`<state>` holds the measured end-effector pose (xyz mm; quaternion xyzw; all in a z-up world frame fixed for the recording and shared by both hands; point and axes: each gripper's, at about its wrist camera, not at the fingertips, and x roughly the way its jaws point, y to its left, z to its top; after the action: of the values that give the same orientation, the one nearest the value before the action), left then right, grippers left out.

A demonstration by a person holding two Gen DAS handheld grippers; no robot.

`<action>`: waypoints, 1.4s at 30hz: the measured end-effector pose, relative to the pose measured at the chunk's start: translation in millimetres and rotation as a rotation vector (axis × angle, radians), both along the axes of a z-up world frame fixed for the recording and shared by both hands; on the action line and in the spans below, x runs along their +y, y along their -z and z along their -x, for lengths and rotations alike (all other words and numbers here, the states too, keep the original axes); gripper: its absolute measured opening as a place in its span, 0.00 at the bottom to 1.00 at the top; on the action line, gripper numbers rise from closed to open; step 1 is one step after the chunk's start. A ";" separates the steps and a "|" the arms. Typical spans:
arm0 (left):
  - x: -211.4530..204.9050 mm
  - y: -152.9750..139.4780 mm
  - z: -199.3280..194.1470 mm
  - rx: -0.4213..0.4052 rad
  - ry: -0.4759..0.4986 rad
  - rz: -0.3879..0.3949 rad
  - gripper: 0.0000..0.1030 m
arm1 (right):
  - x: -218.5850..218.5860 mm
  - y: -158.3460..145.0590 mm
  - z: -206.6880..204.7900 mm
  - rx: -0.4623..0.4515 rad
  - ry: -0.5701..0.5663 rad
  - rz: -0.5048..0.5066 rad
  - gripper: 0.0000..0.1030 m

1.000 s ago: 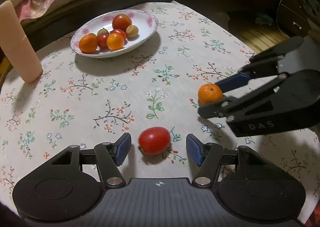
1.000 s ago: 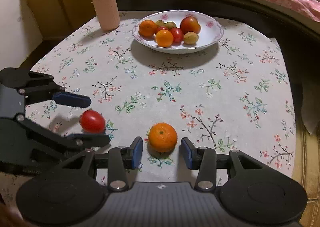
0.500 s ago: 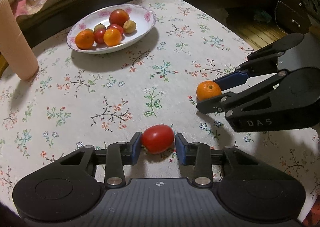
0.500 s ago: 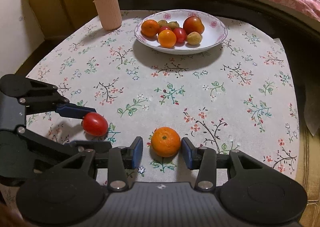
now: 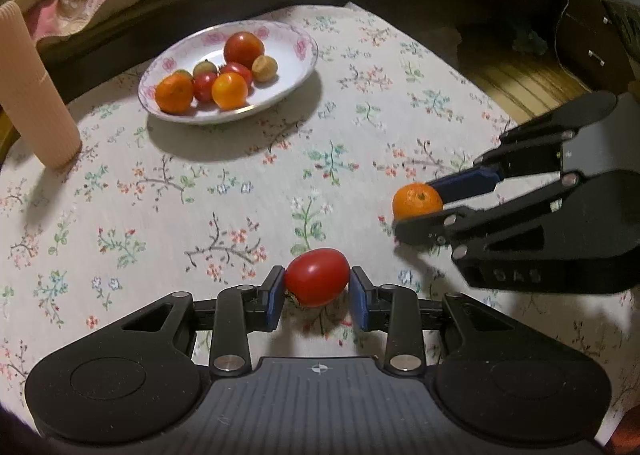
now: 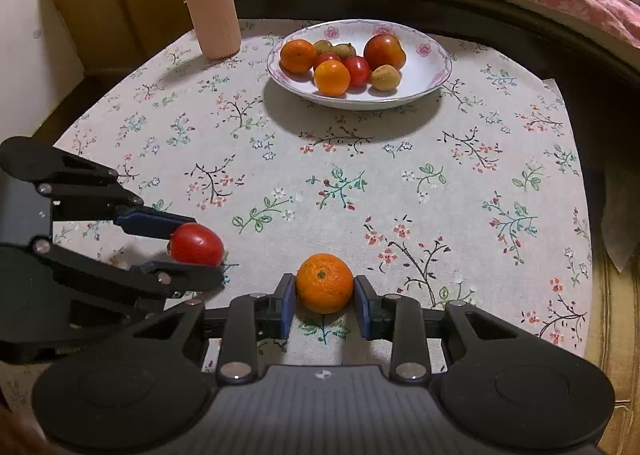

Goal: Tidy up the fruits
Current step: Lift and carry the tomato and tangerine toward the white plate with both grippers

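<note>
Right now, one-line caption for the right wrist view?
Right hand-held gripper closing on a mandarin; left hand-held gripper holds a tomato; fruit plate beyond.

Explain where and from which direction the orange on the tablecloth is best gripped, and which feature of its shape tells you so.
Grip the orange across its widest middle, one pad on each side, coming down at a slant from the near table edge. It is round, so only the middle gives opposed contact that will not slip. The right gripper does exactly this, its jaws closing with the fruit between them.

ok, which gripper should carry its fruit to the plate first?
Probably left gripper: pads already pressing the tomato. Right gripper is still closing on the orange. Plate looks similarly far from both.
</note>
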<state>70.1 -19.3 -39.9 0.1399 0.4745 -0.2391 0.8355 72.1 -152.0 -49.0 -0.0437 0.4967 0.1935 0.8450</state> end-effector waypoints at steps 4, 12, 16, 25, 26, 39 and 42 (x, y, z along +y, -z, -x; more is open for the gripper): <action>-0.3 -5.3 -5.7 -0.016 -0.016 0.012 0.41 | -0.5 -4.8 -0.9 -0.013 0.007 -0.011 0.32; 0.6 -12.3 -18.5 -0.035 -0.049 0.030 0.41 | -4.9 -11.2 -10.0 -0.027 0.037 -0.039 0.32; 0.8 -14.1 -21.8 -0.040 -0.057 0.036 0.41 | -5.5 -15.7 -15.2 -0.037 0.053 -0.059 0.32; 3.1 -17.5 -25.3 -0.054 -0.074 0.043 0.40 | -3.7 -19.7 -20.8 -0.047 0.068 -0.080 0.32; 3.1 -17.4 -25.6 -0.054 -0.073 0.042 0.40 | -3.7 -20.2 -21.2 -0.049 0.071 -0.084 0.32; 1.4 -25.0 -34.7 -0.083 -0.081 0.039 0.40 | -2.4 -25.0 -28.0 -0.068 0.079 -0.087 0.32; -0.1 -27.0 -38.0 -0.094 -0.082 0.034 0.40 | -2.3 -27.2 -31.3 -0.074 0.084 -0.088 0.32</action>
<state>108.1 -19.4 -12.9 0.1170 0.4358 -0.2058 0.8684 103.4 -154.3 -21.8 0.0071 0.4575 0.1778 0.8712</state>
